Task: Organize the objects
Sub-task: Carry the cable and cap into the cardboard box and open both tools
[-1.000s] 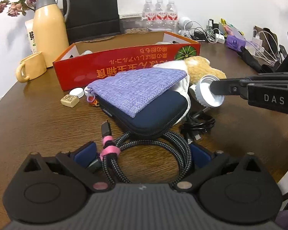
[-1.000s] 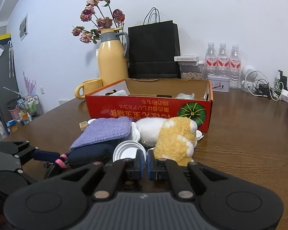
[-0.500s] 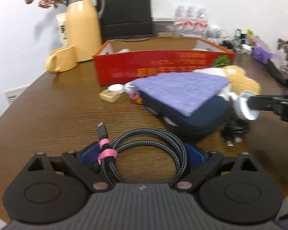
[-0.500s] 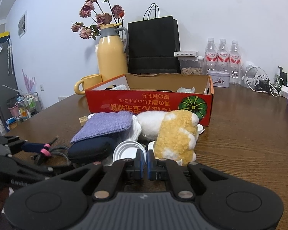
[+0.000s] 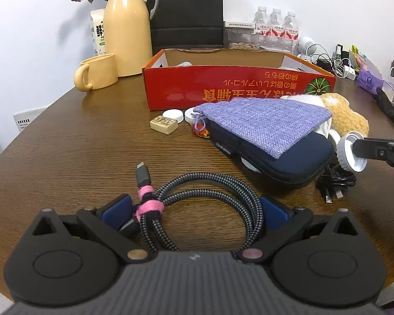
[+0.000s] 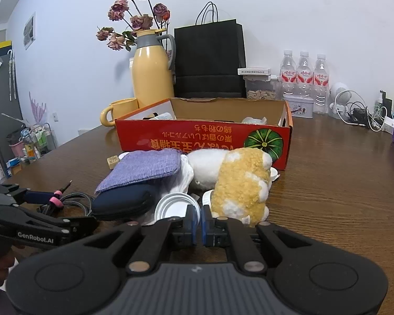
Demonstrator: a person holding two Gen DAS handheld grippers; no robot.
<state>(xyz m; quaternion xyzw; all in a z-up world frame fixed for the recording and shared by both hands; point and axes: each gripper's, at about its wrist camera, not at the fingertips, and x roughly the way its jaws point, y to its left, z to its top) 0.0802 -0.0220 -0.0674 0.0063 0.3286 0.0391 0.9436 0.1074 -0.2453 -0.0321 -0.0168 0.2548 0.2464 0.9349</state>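
Observation:
My left gripper (image 5: 195, 204) is shut on a coiled braided cable (image 5: 210, 181) bound with a pink tie, just above the wooden table. In the right wrist view that gripper (image 6: 63, 207) and the cable (image 6: 73, 199) sit at the far left. My right gripper (image 6: 199, 219) is shut on the rim of a white lid (image 6: 170, 206), beside a yellow and white plush toy (image 6: 239, 181). A purple woven pouch (image 5: 262, 126) lies on a navy zip case (image 5: 289, 157). Behind them stands an open red cardboard box (image 5: 223, 89) with a few items inside.
A black cable bundle (image 5: 333, 183) lies by the case. A wooden block (image 5: 163, 126) and white caps (image 5: 173, 115) sit before the box. A yellow mug (image 5: 97, 72), thermos (image 5: 126, 26), black bag (image 6: 210, 60) and water bottles (image 6: 304, 76) line the back.
My left gripper has drawn back from the navy case with the cable in it, and its view has swung to the left. The right gripper and the lid have stayed put.

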